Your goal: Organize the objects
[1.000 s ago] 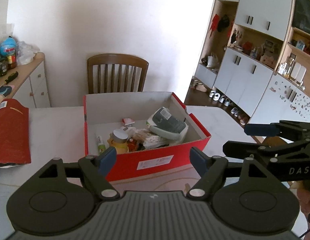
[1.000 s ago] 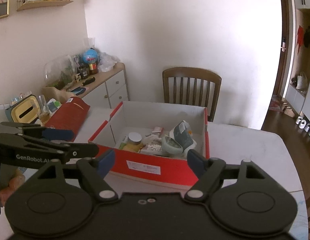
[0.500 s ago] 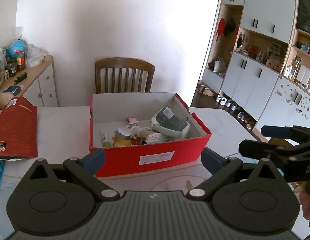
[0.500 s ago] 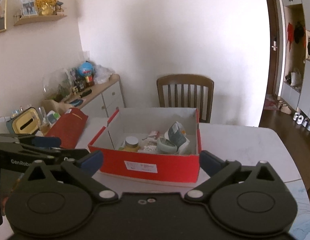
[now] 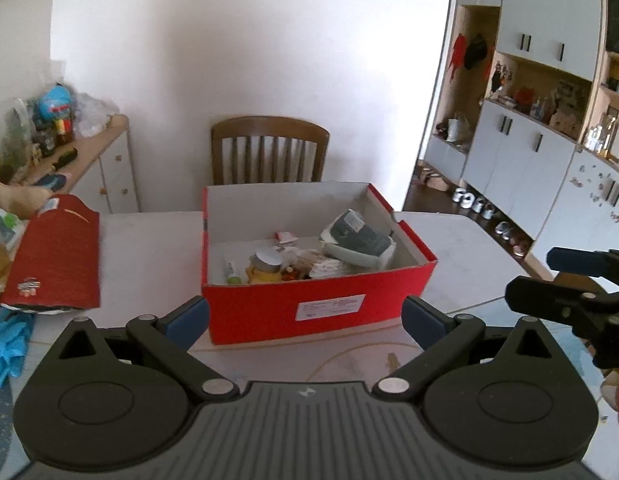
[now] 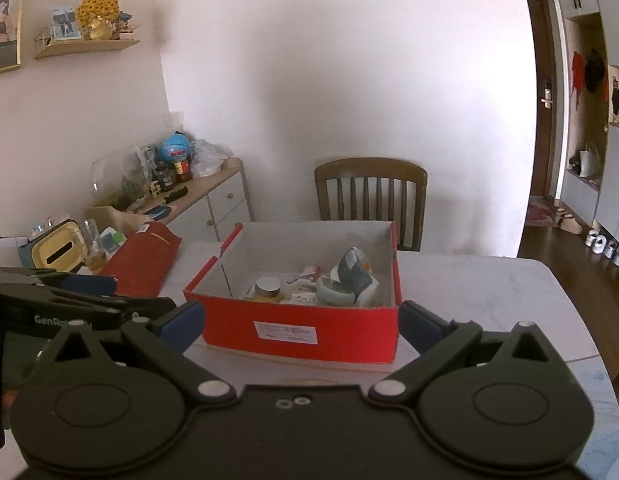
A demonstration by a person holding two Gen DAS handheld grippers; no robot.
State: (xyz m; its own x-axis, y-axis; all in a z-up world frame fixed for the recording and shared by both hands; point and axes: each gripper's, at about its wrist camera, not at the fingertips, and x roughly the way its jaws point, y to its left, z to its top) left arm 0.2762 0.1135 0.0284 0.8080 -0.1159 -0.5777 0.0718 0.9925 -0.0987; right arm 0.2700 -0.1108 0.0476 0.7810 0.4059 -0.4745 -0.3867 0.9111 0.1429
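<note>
A red open box (image 5: 269,312) stands on the white table (image 5: 149,248); it also shows in the right wrist view (image 6: 349,330). Inside lie a grey-green device (image 5: 359,238), a yellow jar with a grey lid (image 5: 266,264), a small tube (image 5: 230,270) and other small items. My left gripper (image 5: 305,318) is open and empty, just short of the box's near side. My right gripper (image 6: 303,322) is open and empty, also short of the box. Each gripper shows at the edge of the other's view.
A red box lid (image 5: 57,256) lies left of the box. A wooden chair (image 5: 269,152) stands behind the table. A cluttered sideboard (image 6: 197,196) is at the left, white cabinets (image 5: 529,152) at the right. A blue cloth (image 5: 5,340) lies at the table's near left.
Both grippers have opened wider and drawn back from the box, which now looks smaller and further off. The box and its contents have not moved.
</note>
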